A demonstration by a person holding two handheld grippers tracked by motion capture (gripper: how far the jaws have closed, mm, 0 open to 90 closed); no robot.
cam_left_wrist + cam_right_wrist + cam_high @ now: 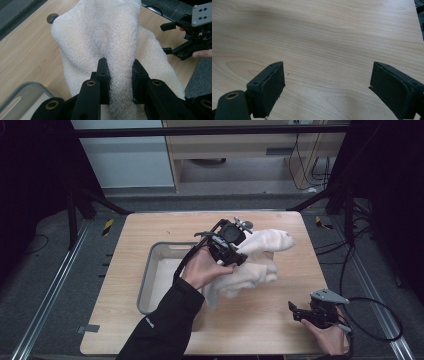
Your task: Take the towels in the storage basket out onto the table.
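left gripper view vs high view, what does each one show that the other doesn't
The left gripper view alone gives the close-up of the left gripper pinching a fold of the white towel. The high view alone gives the grey bin, the whole table and the floor beyond. Both show the towel, the wood top and the right gripper off to the side.

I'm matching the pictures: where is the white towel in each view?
High view: towel right of centre, beside the grey tray.
Left gripper view: centre, towel pinched in the left claw.
Right gripper view: not in it.
Shared landmark: wooden table.
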